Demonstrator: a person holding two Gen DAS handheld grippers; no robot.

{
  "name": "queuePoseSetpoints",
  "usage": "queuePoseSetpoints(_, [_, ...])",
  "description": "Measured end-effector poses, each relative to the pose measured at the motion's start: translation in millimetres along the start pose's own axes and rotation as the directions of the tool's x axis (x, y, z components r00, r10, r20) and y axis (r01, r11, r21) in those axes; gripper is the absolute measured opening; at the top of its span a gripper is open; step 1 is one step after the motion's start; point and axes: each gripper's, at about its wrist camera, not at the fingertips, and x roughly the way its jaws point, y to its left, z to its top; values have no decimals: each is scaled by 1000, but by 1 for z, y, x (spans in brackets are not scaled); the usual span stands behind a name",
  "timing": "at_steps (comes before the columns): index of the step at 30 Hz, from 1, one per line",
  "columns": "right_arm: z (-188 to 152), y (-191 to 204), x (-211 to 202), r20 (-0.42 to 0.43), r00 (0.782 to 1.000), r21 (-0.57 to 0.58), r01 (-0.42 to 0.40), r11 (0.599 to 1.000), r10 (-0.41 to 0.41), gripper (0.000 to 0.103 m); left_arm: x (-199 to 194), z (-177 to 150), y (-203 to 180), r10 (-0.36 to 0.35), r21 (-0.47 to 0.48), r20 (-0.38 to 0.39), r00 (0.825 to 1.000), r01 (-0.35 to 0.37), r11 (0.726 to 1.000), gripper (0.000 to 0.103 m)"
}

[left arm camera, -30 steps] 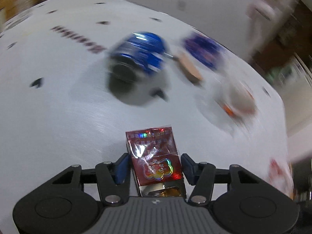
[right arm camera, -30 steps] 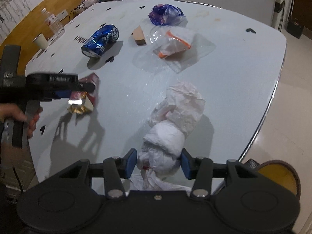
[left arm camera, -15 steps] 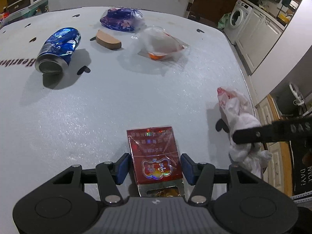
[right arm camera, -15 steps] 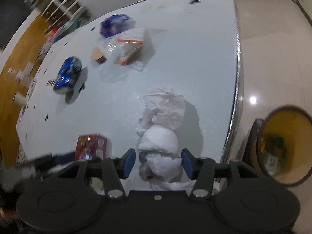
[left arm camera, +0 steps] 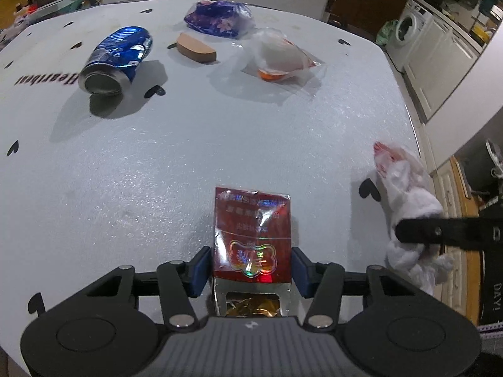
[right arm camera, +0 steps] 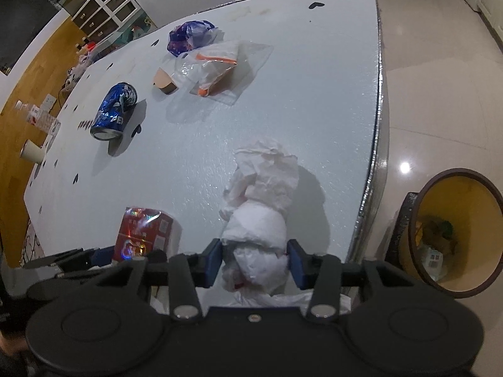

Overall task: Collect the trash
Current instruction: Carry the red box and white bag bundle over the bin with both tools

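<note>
My left gripper (left arm camera: pixel 251 268) is shut on a red cigarette pack (left arm camera: pixel 251 235), held just above the white table (left arm camera: pixel 157 157). The pack also shows in the right wrist view (right arm camera: pixel 143 232). My right gripper (right arm camera: pixel 255 262) is shut on a wad of white tissue paper (right arm camera: pixel 261 220) near the table's right edge; the wad also shows in the left wrist view (left arm camera: pixel 408 201). A brown bin with a yellow inside (right arm camera: pixel 452 238) stands on the floor to the right of the table.
On the far part of the table lie a crushed blue can (left arm camera: pixel 118 58), a brown wedge (left arm camera: pixel 195 48), a purple bag (left arm camera: pixel 220 19) and a clear plastic bag with orange trim (left arm camera: pixel 279 61). The table's metal edge (right arm camera: pixel 375 144) borders the tiled floor.
Both grippers have swung to the right with their loads. The left gripper now faces across the table toward the tissue. The bin has come fully into the right wrist view.
</note>
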Motion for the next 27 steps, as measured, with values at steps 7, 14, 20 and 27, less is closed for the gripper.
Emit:
queuePoseSetpoints(7, [-12, -6, -13, 25, 1000, -16, 17, 1000, -16, 45, -13, -1, -11, 4, -5, 41, 999, -4, 1000, 52])
queuePoseSetpoints(14, [-20, -31, -36, 67, 997, -16, 46, 999, -45, 45, -22, 5, -47, -19, 31, 67, 998, 17, 999, 52])
queuePoseSetpoints(20, [-24, -61, -56, 92, 993, -3, 79, 997, -79, 45, -18, 11, -91, -48, 75, 63, 997, 43, 996, 52])
queuePoseSetpoints(27, [-29, -112, -77, 103, 989, 47, 101, 994, -105, 45, -4, 13, -152, -93, 135, 39, 995, 87, 987, 52])
